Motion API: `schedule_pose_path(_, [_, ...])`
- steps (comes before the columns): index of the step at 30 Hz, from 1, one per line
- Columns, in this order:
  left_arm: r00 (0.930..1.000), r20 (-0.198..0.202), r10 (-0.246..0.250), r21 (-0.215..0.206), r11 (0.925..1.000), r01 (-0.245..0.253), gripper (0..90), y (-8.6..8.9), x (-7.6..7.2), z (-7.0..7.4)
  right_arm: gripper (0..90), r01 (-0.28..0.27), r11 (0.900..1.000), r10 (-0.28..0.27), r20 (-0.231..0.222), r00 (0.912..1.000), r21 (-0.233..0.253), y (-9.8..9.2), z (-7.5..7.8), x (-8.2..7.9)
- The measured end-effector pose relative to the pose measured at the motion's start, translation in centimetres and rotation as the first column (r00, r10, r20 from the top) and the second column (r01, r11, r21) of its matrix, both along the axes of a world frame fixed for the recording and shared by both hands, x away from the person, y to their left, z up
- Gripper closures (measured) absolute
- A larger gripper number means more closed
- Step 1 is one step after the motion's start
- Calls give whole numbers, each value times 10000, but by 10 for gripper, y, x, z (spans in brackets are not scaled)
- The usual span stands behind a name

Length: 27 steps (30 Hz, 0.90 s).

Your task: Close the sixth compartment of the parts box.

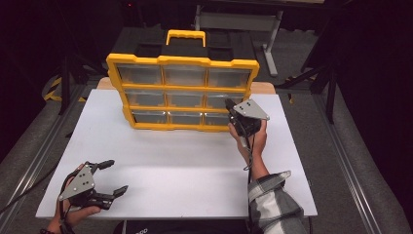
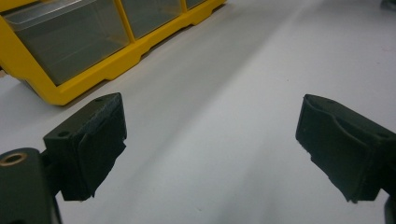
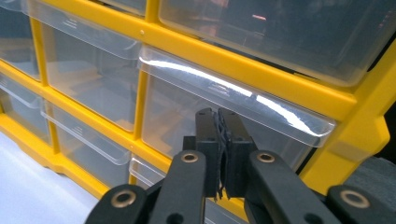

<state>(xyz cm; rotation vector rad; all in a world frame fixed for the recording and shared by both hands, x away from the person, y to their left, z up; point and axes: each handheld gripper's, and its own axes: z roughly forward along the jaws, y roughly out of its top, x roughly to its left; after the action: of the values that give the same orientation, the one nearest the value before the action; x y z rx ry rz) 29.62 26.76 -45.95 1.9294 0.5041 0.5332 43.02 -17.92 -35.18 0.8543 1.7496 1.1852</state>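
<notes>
Your right gripper (image 1: 229, 103) is up against the front of the yellow plastic organizer cabinet with clear drawers (image 1: 182, 92), which stands upright at the far middle of the white tabletop (image 1: 185, 165); in the right gripper view its two black jaws are pressed together with nothing between them, their tips just below the lip of the clear middle-row drawer at the cabinet's right end (image 3: 219, 109). Your left gripper (image 1: 113, 178) rests low at the near left corner of the table, well apart from the cabinet, its jaws spread wide over bare white surface and holding nothing.
</notes>
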Motion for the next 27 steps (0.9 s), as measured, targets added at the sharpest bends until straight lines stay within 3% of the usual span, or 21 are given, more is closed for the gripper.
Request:
schedule_pose_path(14, [10000,-21,17,15,10000,-17,99,1,0,0,790,-271,9996,271,122,9996,5,2,5,-7])
schedule_pose_path(27, [10000,-30,8,18,10000,-8,98,1,0,0,546,-740,9963,738,54,9973,435,1,6,-9])
